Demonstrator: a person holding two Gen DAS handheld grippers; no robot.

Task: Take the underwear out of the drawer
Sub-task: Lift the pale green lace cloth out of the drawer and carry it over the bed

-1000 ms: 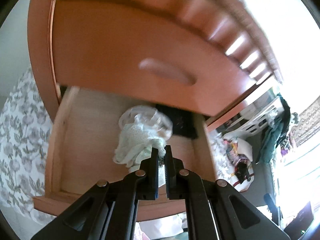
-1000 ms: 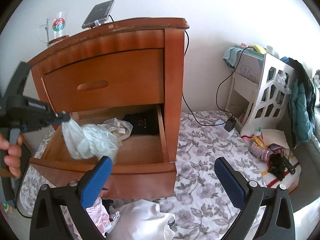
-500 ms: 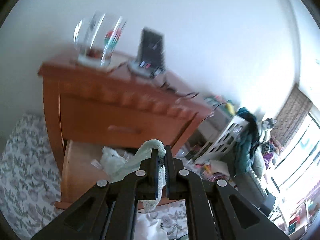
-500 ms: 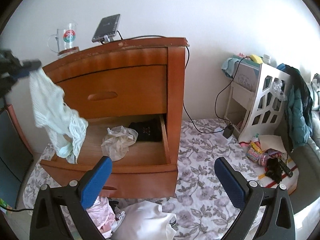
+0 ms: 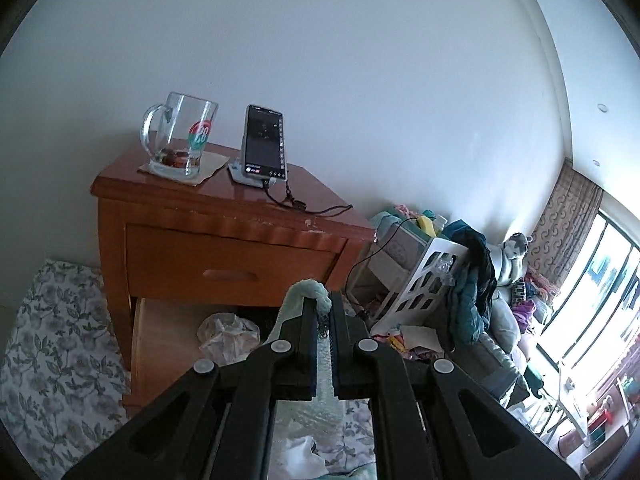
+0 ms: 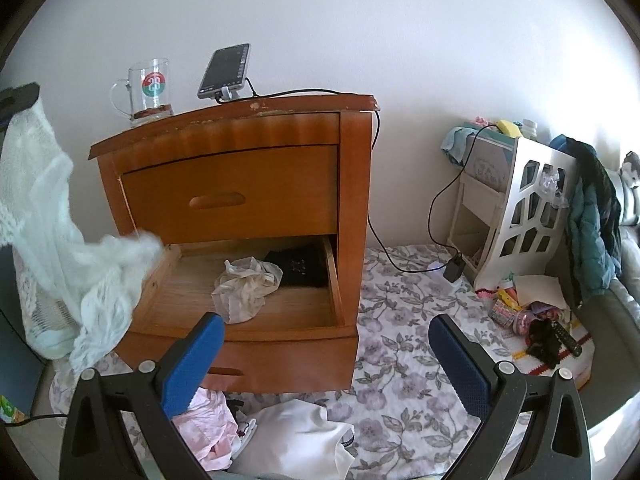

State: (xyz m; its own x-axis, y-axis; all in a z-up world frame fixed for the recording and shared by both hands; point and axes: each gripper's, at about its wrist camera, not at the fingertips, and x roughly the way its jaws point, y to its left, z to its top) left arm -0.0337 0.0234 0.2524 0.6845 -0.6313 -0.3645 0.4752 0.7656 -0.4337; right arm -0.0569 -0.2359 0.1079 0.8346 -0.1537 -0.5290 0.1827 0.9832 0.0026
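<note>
A pale green lace pair of underwear hangs in the air to the left of the open lower drawer, clear of its rim. My left gripper is shut on the top fold of the underwear; in the right wrist view the left gripper shows at the far left edge. My right gripper stands open with nothing between its blue pads, in front of the drawer. A crumpled whitish piece and a black garment lie inside the drawer.
The wooden nightstand carries a glass mug and a propped phone with a cable. White and pink clothes lie on the floral floor cover in front. A white shelf unit with a draped jacket stands at the right.
My left gripper has risen and drawn back with the underwear, lifting it out of the drawer into the air at the left. The right gripper has backed off slightly, still open.
</note>
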